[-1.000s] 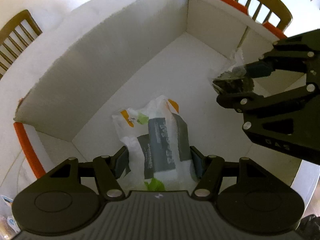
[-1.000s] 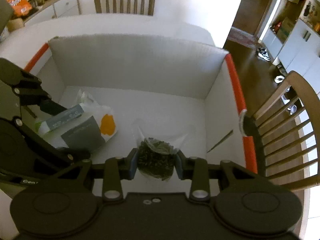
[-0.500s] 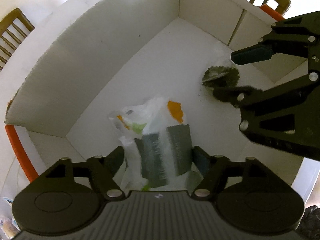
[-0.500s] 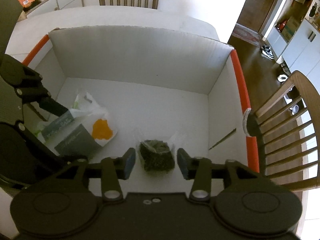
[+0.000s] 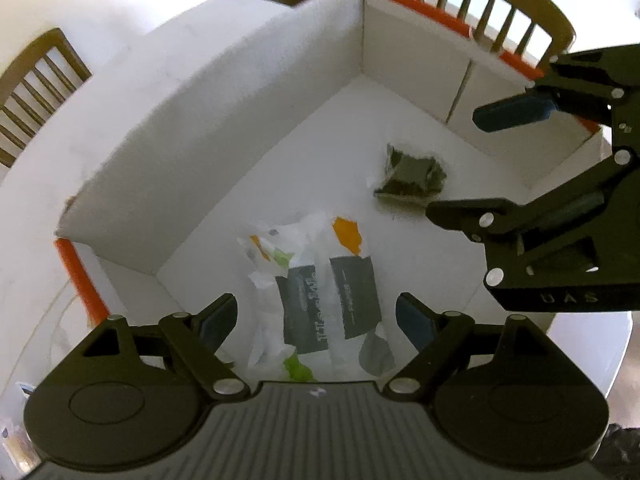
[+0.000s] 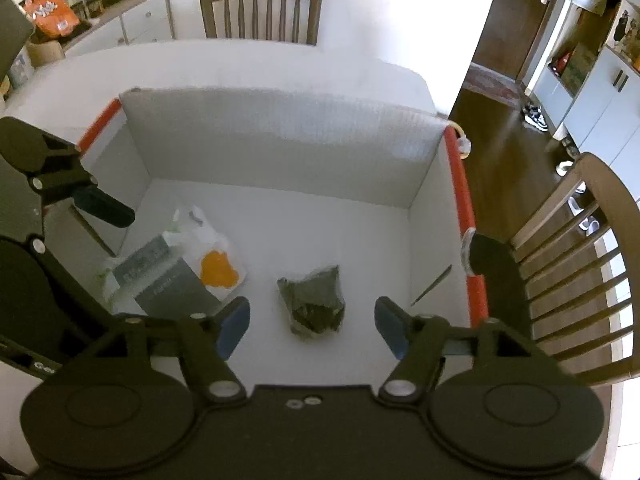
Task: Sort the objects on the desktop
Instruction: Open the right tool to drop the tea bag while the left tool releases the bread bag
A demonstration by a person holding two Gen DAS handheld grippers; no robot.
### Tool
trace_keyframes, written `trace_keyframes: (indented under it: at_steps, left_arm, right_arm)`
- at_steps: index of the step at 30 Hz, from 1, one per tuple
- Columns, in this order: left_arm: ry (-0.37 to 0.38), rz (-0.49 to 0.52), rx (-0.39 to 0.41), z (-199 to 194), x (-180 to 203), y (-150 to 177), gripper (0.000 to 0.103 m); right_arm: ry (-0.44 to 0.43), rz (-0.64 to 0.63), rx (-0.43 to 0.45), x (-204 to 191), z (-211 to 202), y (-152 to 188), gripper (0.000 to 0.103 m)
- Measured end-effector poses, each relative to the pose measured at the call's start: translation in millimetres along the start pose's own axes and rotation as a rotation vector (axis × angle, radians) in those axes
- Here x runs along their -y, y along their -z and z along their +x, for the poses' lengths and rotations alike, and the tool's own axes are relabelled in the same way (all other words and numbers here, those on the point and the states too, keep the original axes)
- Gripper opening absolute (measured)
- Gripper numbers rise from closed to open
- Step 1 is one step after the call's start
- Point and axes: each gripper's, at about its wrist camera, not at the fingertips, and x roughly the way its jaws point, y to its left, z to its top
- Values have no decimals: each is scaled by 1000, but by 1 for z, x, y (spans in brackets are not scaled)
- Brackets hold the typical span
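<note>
One white box (image 6: 280,152) with orange-trimmed edges is shown from above, standing on a white table (image 6: 248,60). Two packets are counted on the box floor. Two grippers are seen above the box, and two wooden chairs (image 6: 260,8) are visible beside the table in each view.

The first packet, a white plastic bag (image 5: 316,280) (image 6: 180,268), is marked by an orange patch, small green patches and two dark grey labels bearing pale lettering too blurred to be read. It is crumpled and lies flat near the box's left wall, as seen from the right wrist. The second packet, a small clear pouch (image 6: 316,300) (image 5: 412,176) filled with dark green, leafy matter, lies flat on the floor nearer the box's right wall, apart from the white bag and from every wall. A thin dark sliver (image 6: 430,284) is seen against the right wall.

The left gripper (image 5: 316,320) is held over the white bag with its blue-padded fingers (image 5: 216,320) spread wide on either side of it; nothing is gripped. The right gripper (image 6: 312,326) is likewise spread wide, its fingers flanking the clear pouch without touching it; nothing is gripped. Each gripper is also caught at the edge of the other's view.
</note>
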Motion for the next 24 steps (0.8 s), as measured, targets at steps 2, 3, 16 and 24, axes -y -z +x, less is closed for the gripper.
trace_keyframes:
  at_steps: [2,3,16,24]
  left_arm:
    - [0,-8,21,-7,0,-2,90]
    - [5,-9,28,-11,1,0,92]
    - [55,-93,185,-45,-12,14,101]
    - [34,-135,230,-57,-13,29,101]
  right_arm:
    - [-10,12,15,2,-6,-1,71]
    - [-13,14,21,1,-8,-1,71]
    - [-58,41,125,-3,-49,-4,79]
    - [-104,61,169,-11,-66,-1,80]
